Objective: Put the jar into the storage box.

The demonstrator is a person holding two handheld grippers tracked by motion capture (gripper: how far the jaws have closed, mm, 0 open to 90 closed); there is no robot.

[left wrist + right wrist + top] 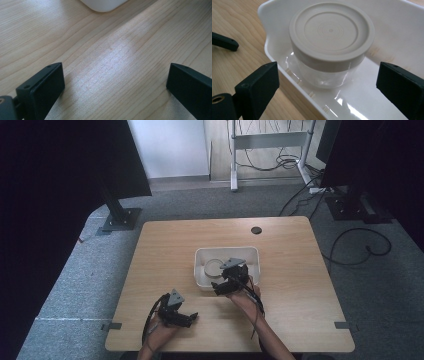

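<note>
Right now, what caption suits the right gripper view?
Open right claw poised at a lidded clear jar standing in a white tray.

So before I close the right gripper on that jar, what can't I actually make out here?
- Jar contents: the right gripper view shows clear walls with glare, so I can't tell whether it's empty.
- Jar in the high view: mostly hidden behind the right gripper.
- White bin: cut off by the top edge of the left gripper view.
- Left gripper jaws: too small in the high view.

Jar stood near tray's left wall; little gap there. Right of jar, tray floor open. Table around tray bare.
</note>
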